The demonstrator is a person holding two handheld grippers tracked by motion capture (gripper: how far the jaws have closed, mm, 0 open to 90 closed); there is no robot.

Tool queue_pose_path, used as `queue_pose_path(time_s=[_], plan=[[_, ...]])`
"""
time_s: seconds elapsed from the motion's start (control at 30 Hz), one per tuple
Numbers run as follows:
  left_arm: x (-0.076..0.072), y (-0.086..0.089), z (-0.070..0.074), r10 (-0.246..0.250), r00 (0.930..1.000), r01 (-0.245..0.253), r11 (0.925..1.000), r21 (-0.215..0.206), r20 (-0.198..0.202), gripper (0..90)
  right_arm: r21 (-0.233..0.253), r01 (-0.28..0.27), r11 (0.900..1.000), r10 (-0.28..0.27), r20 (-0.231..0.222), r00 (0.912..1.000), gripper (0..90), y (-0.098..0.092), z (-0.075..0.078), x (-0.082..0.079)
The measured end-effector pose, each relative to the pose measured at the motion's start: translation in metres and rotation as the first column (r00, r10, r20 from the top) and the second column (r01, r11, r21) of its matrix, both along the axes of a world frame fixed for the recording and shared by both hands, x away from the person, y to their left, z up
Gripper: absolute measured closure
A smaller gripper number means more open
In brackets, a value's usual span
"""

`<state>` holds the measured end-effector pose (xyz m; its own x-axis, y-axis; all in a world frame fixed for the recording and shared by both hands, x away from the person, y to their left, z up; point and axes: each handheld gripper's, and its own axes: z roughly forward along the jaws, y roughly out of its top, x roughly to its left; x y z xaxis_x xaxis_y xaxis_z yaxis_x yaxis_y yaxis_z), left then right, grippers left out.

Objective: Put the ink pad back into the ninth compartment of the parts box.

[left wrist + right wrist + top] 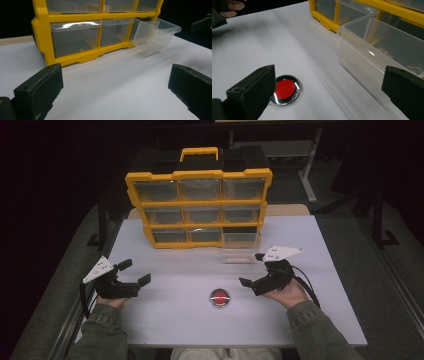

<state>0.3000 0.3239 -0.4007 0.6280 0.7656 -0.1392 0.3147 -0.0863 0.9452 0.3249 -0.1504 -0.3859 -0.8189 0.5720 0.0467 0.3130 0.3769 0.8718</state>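
Sleeves (pixel 102 332) enter at 6 o'clock of the high view. Left gripper (pixel 136 271) at 8 o'clock on the table (pixel 175 320), jaws wide apart, nothing between. Right gripper (pixel 252 269) at 4 o'clock, jaws likewise apart, empty. Red disc (pixel 219 298) with chrome rim lies flat between the grippers, nearer the right one. Yellow organizer (pixel 199 202) stands at 12 o'clock. Its bottom-right clear drawer (pixel 239 247) is pulled out, resting on the table.

A drawer cabinet (pixel 199 200) was set at the far side of the bench (pixel 175 315). One drawer (pixel 239 246) was pulled out ahead of the right gripper (pixel 252 269); a round disc (pixel 219 298) was found between that and the left gripper (pixel 135 271).
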Motion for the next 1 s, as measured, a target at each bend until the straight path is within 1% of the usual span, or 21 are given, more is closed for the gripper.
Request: queue_pose_path(time_s=[0.17,0.37,0.67,0.8,1.0], plan=[[0.000,0.000,0.000,0.001,1.0000,-0.001,1.0000,-0.001,0.001,0.0,-0.011,-0.020,1.000,0.020,-0.010,0.9998,0.0,0.006,-0.001,0.000],[0.000,0.000,0.000,-0.003,1.0000,0.003,1.0000,0.002,0.004,0.0,-0.014,-0.031,0.999,0.031,-0.004,0.9995,0.0,0.010,-0.001,0.000],[0.000,0.000,0.000,-0.004,1.0000,0.004,1.0000,0.001,0.003,0.0,-0.036,-0.065,0.997,0.065,-0.007,0.9979,0.0,0.025,-0.004,0.003],[0.000,-0.001,0.000,-0.005,1.0000,0.005,1.0000,0.001,0.000,0.0,-0.040,-0.078,0.996,0.077,-0.018,0.9969,0.0,0.030,-0.005,0.004],[0.000,0.000,0.000,-0.007,1.0000,0.007,1.0000,-0.003,-0.001,0.0,-0.057,-0.095,0.994,0.093,-0.035,0.9951,0.0,0.037,-0.009,0.004]])
